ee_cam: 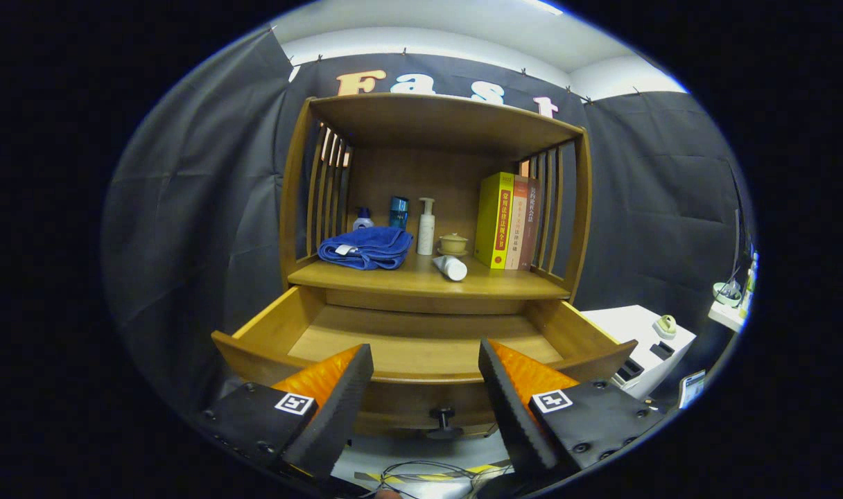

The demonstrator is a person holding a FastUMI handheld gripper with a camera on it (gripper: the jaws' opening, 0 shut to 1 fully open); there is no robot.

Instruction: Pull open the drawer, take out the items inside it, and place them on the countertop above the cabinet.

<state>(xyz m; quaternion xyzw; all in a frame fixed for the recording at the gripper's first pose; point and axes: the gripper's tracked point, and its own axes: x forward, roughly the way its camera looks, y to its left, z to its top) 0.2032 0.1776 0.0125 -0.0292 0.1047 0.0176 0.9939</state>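
The wooden drawer [421, 346] stands pulled out of the cabinet, and its visible floor is bare. Its dark knob [444, 418] sits on the front panel between my fingers. My gripper [425, 360] is open, held in front of and slightly above the drawer's front edge, nothing between its fingers. On the countertop [421, 281] above lie a folded blue towel [366, 247] and a white tube [450, 267] on its side. Behind them stand a small bottle [362, 219], a blue container [398, 211], a white pump bottle [426, 227], a small lidded pot [453, 243] and three upright books [508, 220].
The cabinet has slatted side walls and a top shelf [442, 118] over the countertop. A white unit [643, 343] stands to the right of the drawer, and cables [428, 475] lie on the floor below. Black cloth surrounds the cabinet.
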